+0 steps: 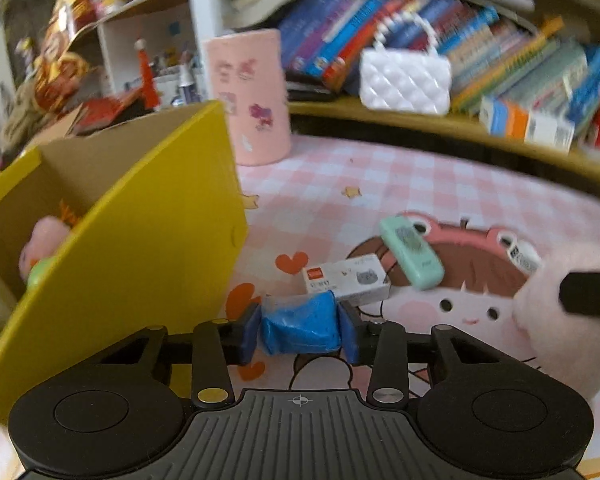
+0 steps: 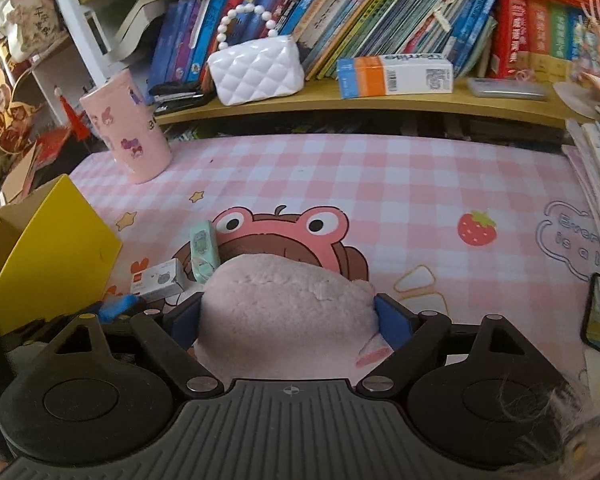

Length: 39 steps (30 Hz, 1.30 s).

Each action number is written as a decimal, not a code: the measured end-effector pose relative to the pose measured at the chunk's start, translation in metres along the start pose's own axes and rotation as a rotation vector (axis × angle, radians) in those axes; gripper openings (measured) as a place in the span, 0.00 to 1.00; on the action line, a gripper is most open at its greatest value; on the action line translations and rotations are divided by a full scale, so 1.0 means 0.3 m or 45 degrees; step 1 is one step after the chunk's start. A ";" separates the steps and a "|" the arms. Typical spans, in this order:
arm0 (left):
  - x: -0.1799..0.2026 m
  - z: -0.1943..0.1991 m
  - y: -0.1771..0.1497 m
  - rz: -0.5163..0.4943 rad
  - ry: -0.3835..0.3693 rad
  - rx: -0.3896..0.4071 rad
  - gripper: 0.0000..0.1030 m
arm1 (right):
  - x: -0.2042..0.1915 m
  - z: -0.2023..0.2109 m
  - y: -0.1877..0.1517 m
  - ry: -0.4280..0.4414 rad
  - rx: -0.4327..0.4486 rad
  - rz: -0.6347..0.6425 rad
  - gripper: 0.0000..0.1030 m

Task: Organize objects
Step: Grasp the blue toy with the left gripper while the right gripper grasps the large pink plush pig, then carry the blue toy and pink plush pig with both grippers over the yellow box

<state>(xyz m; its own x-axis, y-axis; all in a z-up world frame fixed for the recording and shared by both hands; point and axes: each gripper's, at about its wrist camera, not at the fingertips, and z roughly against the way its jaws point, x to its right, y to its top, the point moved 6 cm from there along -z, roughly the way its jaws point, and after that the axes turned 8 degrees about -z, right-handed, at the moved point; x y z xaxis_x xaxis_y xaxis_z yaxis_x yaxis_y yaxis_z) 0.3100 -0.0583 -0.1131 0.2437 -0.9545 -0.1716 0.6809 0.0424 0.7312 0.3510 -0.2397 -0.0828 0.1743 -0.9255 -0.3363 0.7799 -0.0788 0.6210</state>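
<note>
My left gripper (image 1: 300, 330) is shut on a crumpled blue packet (image 1: 300, 322), just above the pink checked mat and right beside the open yellow cardboard box (image 1: 140, 260). A small white box with a grey cat print (image 1: 348, 280) and a mint green case (image 1: 412, 252) lie on the mat just beyond it. In the right wrist view my right gripper (image 2: 290, 322) stands wide around a pink plush toy (image 2: 284, 312), with both blue pads against its sides. The plush rests on the mat. The blue packet (image 2: 116, 306) shows at the left there, near the yellow box (image 2: 56, 256).
A pink sticker-covered cup (image 2: 132, 128) stands at the mat's back left. A white quilted purse (image 2: 256, 68) and a blue-orange carton (image 2: 392, 76) sit on the wooden shelf (image 2: 380, 102) before a row of books. The yellow box holds a pink and green soft thing (image 1: 44, 240). Stacked books (image 2: 596, 168) line the right edge.
</note>
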 end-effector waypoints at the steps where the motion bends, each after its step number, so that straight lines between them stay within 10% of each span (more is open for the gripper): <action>1: -0.006 0.020 -0.001 0.010 -0.015 0.005 0.37 | 0.001 0.010 -0.003 -0.003 0.014 -0.004 0.84; 23: -0.137 0.413 -0.183 -0.104 -0.272 0.085 0.37 | -0.089 0.321 -0.294 -0.043 0.078 -0.033 0.84; 39: -0.557 0.553 -0.300 0.019 -0.220 0.112 0.37 | -0.470 0.431 -0.580 0.021 0.032 0.060 0.84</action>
<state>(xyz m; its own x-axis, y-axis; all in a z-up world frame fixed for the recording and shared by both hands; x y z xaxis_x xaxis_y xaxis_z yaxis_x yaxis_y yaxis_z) 0.0934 0.0483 -0.0408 0.1260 -0.9908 -0.0496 0.6133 0.0385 0.7889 0.1128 -0.1435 -0.0518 0.2207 -0.9222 -0.3176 0.7553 -0.0444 0.6539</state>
